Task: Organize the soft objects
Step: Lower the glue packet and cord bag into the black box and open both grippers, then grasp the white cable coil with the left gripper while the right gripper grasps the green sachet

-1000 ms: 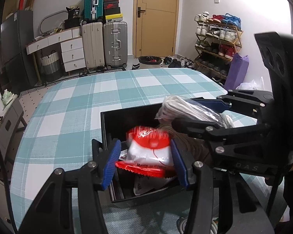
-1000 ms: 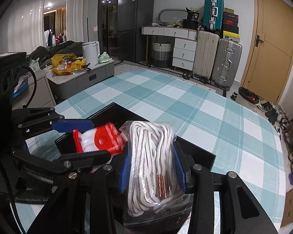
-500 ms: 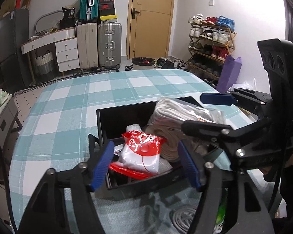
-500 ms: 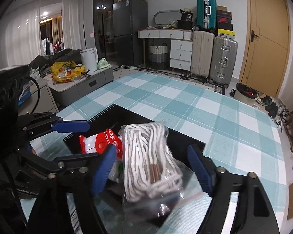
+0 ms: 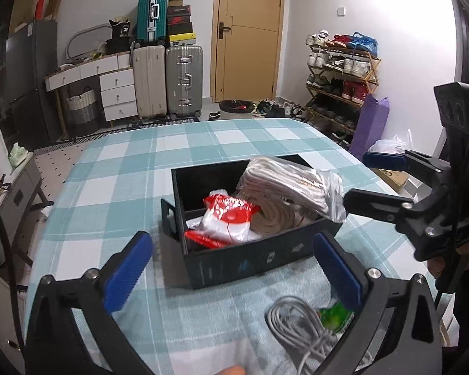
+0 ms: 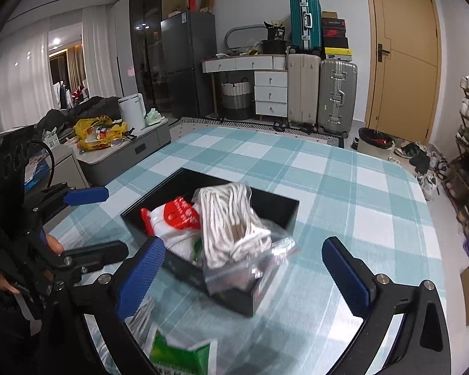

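- The left gripper [image 5: 233, 268], black-framed with blue rubber pads, hangs over the teal-and-white checked tablecloth [image 5: 115, 168] with its fingers spread wide and nothing between them.
- Just ahead of it sits the open black rectangular storage box [image 5: 253, 261], which holds two of the soft things.
- At the left inside the box lies a red-and-white plastic packet [image 5: 226, 220], leaning against its neighbour.
- To its right is a coil of white cotton rope in a clear zip bag [image 5: 289, 192], resting in the box with the bag's edge spilling over the near wall.
- Nearer the camera, on the cloth outside the box, lie a loose bundle of grey cable [image 5: 300, 328] and a green printed packet [image 5: 336, 315], touching each other.
- The right gripper [image 6: 244, 270], of the same build, is likewise released and empty, poised short of the box.
- Judged from this, the job is roughly half done: two items stowed, the cable and green packet left to collect.
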### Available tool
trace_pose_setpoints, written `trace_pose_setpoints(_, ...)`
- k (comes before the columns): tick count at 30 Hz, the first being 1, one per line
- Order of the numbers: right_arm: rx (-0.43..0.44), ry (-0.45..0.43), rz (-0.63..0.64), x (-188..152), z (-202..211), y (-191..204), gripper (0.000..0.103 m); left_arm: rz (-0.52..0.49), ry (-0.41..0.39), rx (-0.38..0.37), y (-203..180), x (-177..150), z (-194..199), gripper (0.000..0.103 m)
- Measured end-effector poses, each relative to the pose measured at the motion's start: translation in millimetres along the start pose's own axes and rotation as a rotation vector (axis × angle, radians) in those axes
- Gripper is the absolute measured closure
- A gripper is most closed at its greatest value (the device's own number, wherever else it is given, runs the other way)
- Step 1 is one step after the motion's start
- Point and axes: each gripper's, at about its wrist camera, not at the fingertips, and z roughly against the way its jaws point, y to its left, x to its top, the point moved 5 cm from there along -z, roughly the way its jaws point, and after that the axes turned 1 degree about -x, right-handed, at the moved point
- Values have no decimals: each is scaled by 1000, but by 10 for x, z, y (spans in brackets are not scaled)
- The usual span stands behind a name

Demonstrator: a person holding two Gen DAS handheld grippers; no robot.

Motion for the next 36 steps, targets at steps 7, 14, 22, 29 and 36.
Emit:
trace_pose_setpoints(7,-13,31,-4,-240,221,53,1,-11,-1,29,-81,-145,118,0)
trace_pose_setpoints(14,-9,49,-24,-462,375,90,1,-22,-4,43,-163,-258,198,0)
trace_pose_setpoints(22,8,67,-11,-632,361,158,1,-21,0,40,-229,-381,260,0)
trace_pose_setpoints(29,17,105,-41,-751,271,87,1,-21,34,19,-283,-520,260,0)
trace_pose_setpoints(36,18,139,-33,-812,193,102,1,-16,77,-27,-394,-637,241,0)
